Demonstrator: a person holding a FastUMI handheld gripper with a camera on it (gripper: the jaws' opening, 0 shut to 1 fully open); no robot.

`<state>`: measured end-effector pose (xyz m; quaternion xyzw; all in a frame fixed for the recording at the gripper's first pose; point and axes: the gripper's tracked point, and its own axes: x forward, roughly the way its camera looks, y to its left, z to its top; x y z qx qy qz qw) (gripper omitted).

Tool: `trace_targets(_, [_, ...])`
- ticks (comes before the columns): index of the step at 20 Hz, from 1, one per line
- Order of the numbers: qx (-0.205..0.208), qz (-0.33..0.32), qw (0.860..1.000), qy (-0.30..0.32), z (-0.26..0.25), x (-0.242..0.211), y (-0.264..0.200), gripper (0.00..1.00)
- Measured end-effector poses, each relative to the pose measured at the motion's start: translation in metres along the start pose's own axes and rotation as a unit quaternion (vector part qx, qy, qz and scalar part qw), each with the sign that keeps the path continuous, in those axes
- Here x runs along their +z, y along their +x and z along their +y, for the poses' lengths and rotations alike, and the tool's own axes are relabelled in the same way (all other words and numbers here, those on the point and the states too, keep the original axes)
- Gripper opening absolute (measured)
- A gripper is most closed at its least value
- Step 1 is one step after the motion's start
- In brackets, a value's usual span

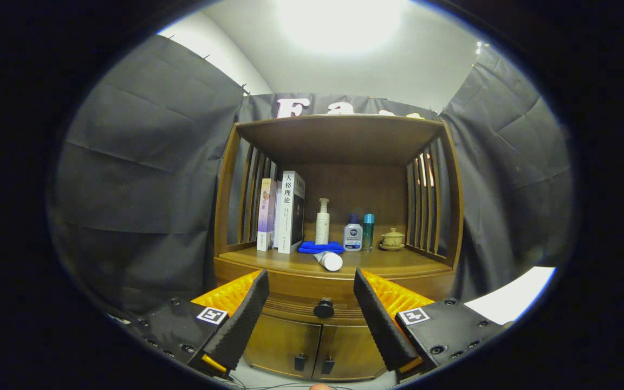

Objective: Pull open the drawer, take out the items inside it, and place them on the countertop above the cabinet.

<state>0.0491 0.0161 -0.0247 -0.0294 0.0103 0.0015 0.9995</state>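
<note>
Between the two spread fingers of the gripper (312, 303), which pinch nothing, sits the round black knob (323, 308) of the drawer (312, 314), with clear space on either side of it; the drawer front lies flush with the wooden cabinet (339, 281), so it is closed and its contents are hidden. Just below the drawer are two cabinet doors (312, 352), each with a small dark handle near the middle seam. Beyond the fingers, above the drawer, the countertop (398, 262) carries a row of things under a slatted wooden hutch: three upright books (285, 214) at the left, a white pump bottle (322, 221) standing behind a folded blue cloth (320, 247), a white tube (328, 260) lying on its side just in front of the cloth, a small blue-and-white bottle (352, 234) touching or nearly touching a slim teal bottle (368, 231), and a little lidded teacup (392, 239) on a saucer at the right.
</note>
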Motion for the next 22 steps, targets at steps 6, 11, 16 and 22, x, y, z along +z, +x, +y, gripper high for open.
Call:
trace_targets(6, [-0.014, -0.005, 1.000, 0.009, -0.024, 0.011, -0.031, 0.99])
trace_targets(11, [-0.024, -0.005, 1.000, 0.016, -0.033, 0.013, -0.038, 0.99])
trace_targets(16, [-0.023, 0.002, 1.000, 0.020, -0.032, 0.010, -0.036, 0.99])
trace_targets(22, [-0.021, 0.001, 1.000, 0.015, -0.032, 0.011, -0.037, 0.99])
